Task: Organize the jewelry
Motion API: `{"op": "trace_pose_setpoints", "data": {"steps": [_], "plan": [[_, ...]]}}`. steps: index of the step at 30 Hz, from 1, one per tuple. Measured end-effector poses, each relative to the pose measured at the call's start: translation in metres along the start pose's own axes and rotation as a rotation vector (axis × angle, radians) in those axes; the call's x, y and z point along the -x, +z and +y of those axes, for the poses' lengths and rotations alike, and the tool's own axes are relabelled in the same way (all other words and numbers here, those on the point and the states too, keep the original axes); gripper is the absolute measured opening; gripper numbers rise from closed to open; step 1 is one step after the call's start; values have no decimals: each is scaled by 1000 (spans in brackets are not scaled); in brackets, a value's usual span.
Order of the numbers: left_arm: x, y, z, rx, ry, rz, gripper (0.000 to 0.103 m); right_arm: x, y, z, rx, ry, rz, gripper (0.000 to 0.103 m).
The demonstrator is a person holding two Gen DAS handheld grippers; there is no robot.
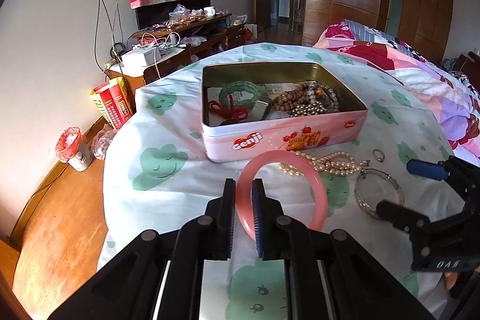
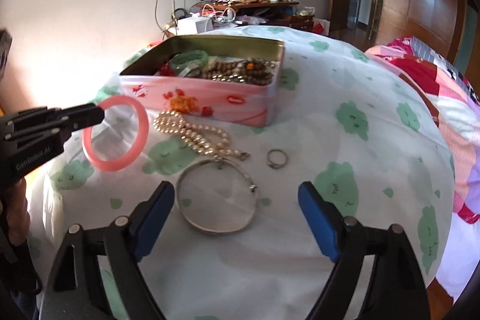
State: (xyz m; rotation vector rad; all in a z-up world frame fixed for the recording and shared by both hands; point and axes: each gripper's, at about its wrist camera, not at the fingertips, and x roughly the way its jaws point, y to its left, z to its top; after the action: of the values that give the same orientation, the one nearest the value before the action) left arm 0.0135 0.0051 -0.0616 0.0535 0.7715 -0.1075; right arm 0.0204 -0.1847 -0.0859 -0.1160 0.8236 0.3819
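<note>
My left gripper point(image 1: 243, 185) is shut on a pink bangle point(image 1: 315, 179) and holds it up in front of the open pink tin point(image 1: 285, 134); the bangle also shows in the right wrist view point(image 2: 141, 125). The tin point(image 2: 210, 98) holds a green bangle point(image 1: 237, 92), a red cord and bead strings point(image 1: 306, 101). On the cloth lie a pearl necklace point(image 2: 195, 134), a silver bangle point(image 2: 216, 200) and a small ring point(image 2: 277, 158). My right gripper point(image 2: 237, 194) is open, its fingers either side of the silver bangle.
The jewelry lies on a white cloth with green clouds point(image 2: 345, 116) over a bed. A quilt point(image 1: 435, 80) lies at the right. At the left are wooden floor, a bin point(image 1: 73, 149), a red box and a cluttered cabinet point(image 1: 180, 35).
</note>
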Motion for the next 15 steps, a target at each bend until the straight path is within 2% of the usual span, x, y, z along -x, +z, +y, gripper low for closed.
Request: {"op": "trace_pose_setpoints", "data": {"steps": [8,11,15], "plan": [[-5,-4,2,2,-3,19,10,-16,-2,13,40,11,57,86],[-4,-3,2,0,-6,16,10,-17,-3,13,42,0,64,68],[0,-1,2,-3,-8,5,10,-13,-6,12,45,1,56,68]]}}
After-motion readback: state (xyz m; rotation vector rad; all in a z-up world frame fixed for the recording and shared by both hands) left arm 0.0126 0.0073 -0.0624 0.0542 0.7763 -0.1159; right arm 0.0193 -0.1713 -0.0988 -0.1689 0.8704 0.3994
